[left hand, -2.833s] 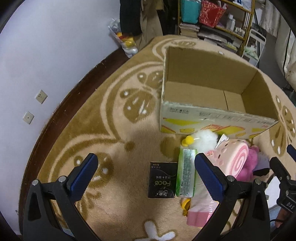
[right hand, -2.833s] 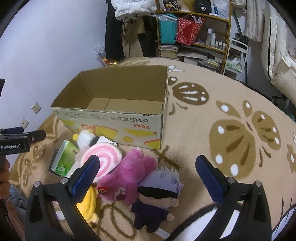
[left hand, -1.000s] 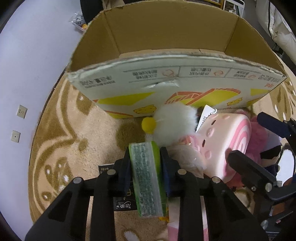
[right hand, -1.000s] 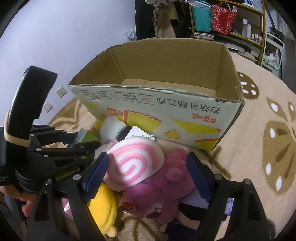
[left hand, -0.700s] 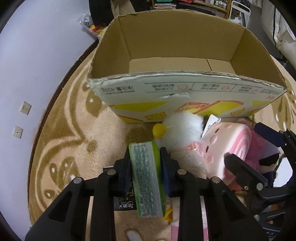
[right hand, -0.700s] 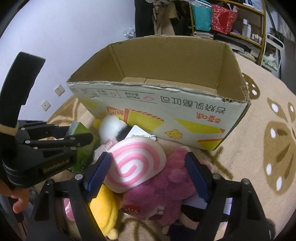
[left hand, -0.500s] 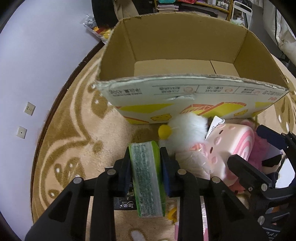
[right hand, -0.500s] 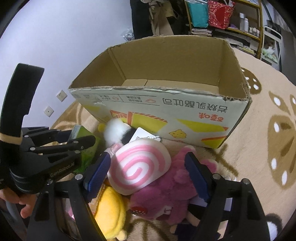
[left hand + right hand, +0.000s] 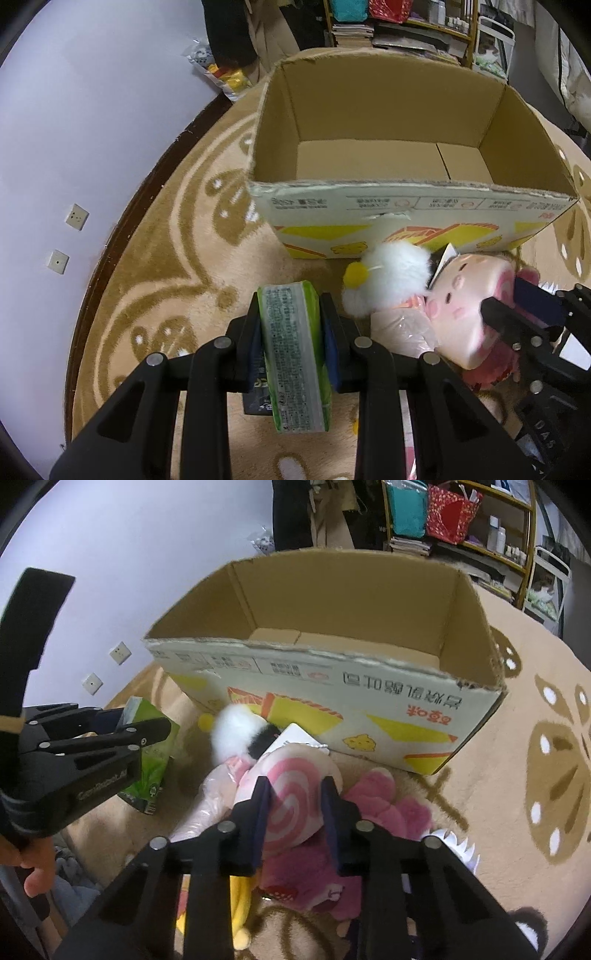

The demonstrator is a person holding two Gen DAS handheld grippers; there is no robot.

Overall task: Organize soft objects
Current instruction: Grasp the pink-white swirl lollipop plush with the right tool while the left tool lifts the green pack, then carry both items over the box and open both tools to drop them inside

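Note:
My left gripper [image 9: 290,317] is shut on a green tissue pack [image 9: 293,354] and holds it above the rug, short of the open cardboard box [image 9: 369,206]. The pack also shows in the right wrist view [image 9: 151,760]. My right gripper [image 9: 293,794] is shut on the pink swirl plush [image 9: 295,786], which lies in front of the box [image 9: 332,675]. A white fluffy plush [image 9: 391,284] with a yellow spot lies against the box front. A magenta bear plush [image 9: 373,812] lies beside the swirl plush.
A yellow plush [image 9: 240,901] and a clear pink-tinted bag [image 9: 210,805] lie under my right gripper. A black pack [image 9: 258,402] lies on the rug below the tissue pack. A shelf [image 9: 461,520] with bags stands behind the box. The wall [image 9: 74,129] is at the left.
My right gripper has closed on the pink swirl plush. My left gripper has risen with the tissue pack, so more of the box's inside shows.

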